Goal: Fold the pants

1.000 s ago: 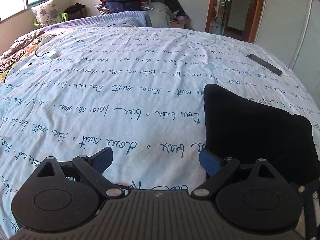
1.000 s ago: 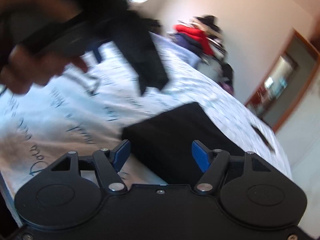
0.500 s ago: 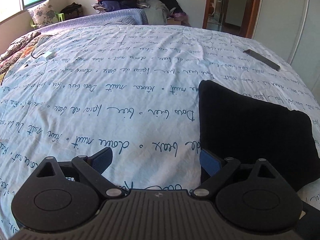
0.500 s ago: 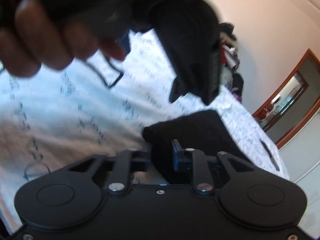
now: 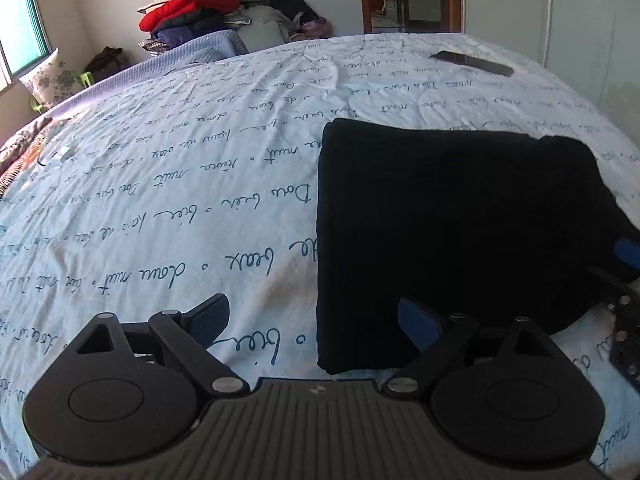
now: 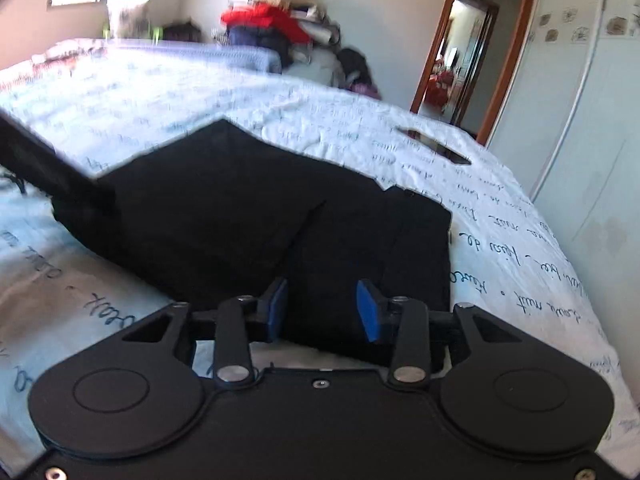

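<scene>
The folded black fabric pants (image 5: 452, 220) lie flat on the bed's pale blue script-printed quilt (image 5: 180, 184), at 1 o'clock from the left tongs (image 5: 314, 316), which gape wide and hold nothing. The right tongs (image 6: 322, 308) stand partly open over the pants' near edge, gripping nothing.

Right wrist view is motion-blurred: clothes pile (image 6: 276, 24) by the far wall and the script on the bedspread (image 6: 132, 96) are smeared, unreadable. A dark shape (image 6: 48, 168) cuts in from the left edge, too blurred to ID. Near edge of the black pants (image 6: 248, 216) is hidden behind the right gripper (image 6: 322, 312) body. In left wrist view, pants (image 5: 452, 216) right corner covers part of a blue-tipped device (image 5: 628, 252), rest cut off by the frame. Small white item (image 5: 62, 156) far left too small to tell.
</scene>
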{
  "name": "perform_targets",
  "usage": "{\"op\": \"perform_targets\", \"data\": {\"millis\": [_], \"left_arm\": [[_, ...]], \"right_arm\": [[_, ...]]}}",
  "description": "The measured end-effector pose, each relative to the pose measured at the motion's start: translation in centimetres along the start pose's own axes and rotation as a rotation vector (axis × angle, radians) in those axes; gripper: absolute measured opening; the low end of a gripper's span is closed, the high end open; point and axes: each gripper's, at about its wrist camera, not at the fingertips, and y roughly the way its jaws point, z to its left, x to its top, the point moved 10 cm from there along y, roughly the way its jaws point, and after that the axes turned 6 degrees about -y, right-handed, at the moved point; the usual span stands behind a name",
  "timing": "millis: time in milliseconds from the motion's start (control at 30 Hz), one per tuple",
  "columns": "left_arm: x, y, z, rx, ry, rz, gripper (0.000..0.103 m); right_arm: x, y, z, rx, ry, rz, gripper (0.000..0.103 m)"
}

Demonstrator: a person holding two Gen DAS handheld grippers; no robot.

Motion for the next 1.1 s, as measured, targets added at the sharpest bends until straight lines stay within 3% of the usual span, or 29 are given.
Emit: {"op": "perform_targets", "data": {"millis": [100,233,400,667,1100], "left_arm": [[-0.1,-1.2,0.1,0.006,-0.032,-0.024,0.091],[-0.5,-2.5,-0.3,-0.005,-0.06,-0.028,0.092],[-2.2,-3.7,-1.4,-0.02,-0.056,-0.02,0.092],[-4.4,-4.9,-1.4,-0.02,-0.056,-0.008,0.093],[-5.2,-5.5,-1.1,-0.028,-0.06,0.003,0.093]], "right_arm": [[0.2,-2.3,0.0,-0.034,0.036,-0.059,0.044],[0.2,-4.0,0.0,0.036,0.137,-0.085,0.057],[-0.7,-4.8,0.9,0.101,0.208,-0.069,0.072],[-2.3,-5.6,1.5,0.055,0.254,-0.022,0.089],[-2.4,-6.4,1.6,0.05,0.245,-0.027,0.09]]}}
